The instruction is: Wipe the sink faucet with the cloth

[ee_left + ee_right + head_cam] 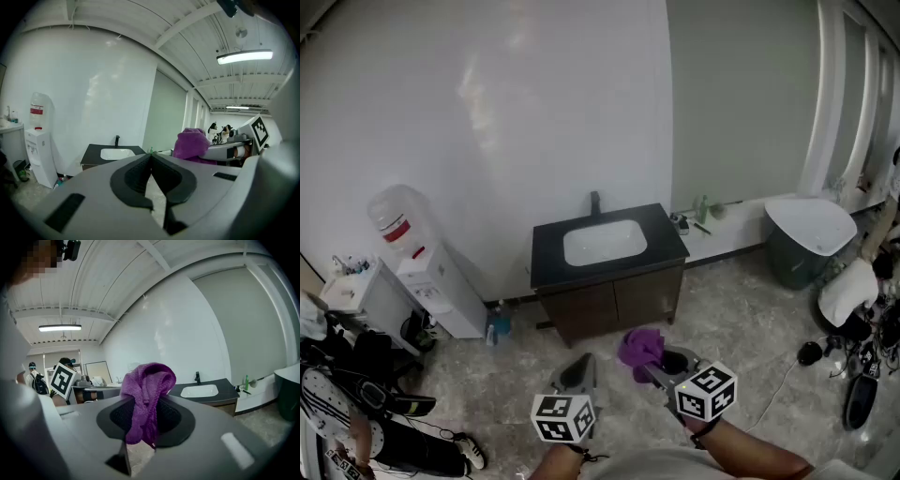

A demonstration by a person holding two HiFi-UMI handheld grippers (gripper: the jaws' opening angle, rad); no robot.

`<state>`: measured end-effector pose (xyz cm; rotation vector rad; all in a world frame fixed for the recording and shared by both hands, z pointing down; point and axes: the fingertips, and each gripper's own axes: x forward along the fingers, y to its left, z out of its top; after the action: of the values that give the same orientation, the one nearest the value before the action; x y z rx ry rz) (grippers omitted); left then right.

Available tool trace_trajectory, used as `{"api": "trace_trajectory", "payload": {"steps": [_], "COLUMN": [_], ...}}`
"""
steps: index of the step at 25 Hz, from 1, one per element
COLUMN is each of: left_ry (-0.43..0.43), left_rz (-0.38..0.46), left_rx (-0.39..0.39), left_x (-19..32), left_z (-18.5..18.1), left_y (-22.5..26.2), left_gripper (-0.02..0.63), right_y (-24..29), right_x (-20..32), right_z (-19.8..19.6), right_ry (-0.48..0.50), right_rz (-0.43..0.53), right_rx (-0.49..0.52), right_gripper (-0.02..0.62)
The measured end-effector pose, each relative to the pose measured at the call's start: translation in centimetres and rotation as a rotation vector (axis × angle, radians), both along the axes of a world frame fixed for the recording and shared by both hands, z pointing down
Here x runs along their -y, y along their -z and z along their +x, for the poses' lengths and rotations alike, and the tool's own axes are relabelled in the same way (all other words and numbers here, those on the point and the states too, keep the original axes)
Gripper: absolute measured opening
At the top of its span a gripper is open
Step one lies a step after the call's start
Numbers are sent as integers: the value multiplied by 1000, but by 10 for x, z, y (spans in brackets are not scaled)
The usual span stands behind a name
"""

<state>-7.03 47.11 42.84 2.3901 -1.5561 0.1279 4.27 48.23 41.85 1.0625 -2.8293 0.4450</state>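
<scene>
Head view is looking steeply down on a small vanity cabinet (609,305) standing against a white wall (487,112). Its black tabletop (548,261) is carrying a white sink (604,242), with the dark faucet (595,202) rising upright at the back edge, behind the basin. Both grippers are hovering over the speckled floor (741,309) in front of the cabinet, well apart from the faucet.

The right gripper (654,367) is pinching the purple cloth (639,345). In the right gripper view its jaws are clamping a bunched fold of the fabric, which is humping up above the pads and hanging down between them. The left gripper (577,371) is riding just beside the right one, on its left. In the left gripper view its jaws are pressing together at the tips with nothing held between them, and the cloth is showing off to that view's right.

A water dispenser (427,272) with a bottle on top is standing along the wall to the left of the cabinet. A grey tub (806,239) is sitting on the floor to the right. The person's right forearm (750,457) is reaching in from the bottom edge of the head view.
</scene>
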Motion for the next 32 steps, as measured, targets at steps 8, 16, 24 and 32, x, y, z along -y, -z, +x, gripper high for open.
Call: {"api": "trace_trajectory", "payload": {"steps": [8, 16, 24, 32], "left_ry": [-5, -18, -62, -82], "left_rz": [-1, -16, -18, -34], "left_rx": [4, -2, -8, -13], "left_x": [0, 6, 13, 43], "left_z": [4, -12, -33, -53], "left_y": [-3, -6, -7, -13], "left_gripper": [8, 8, 8, 8], "right_y": [0, -2, -1, -1], "right_x": [-1, 3, 7, 38], "right_z": [4, -11, -43, -68], "right_ry": [-8, -19, -47, -58], "right_rz": [4, -10, 4, 1], "right_rx": [-4, -12, -16, -6], "right_gripper": [94, 94, 97, 97]}}
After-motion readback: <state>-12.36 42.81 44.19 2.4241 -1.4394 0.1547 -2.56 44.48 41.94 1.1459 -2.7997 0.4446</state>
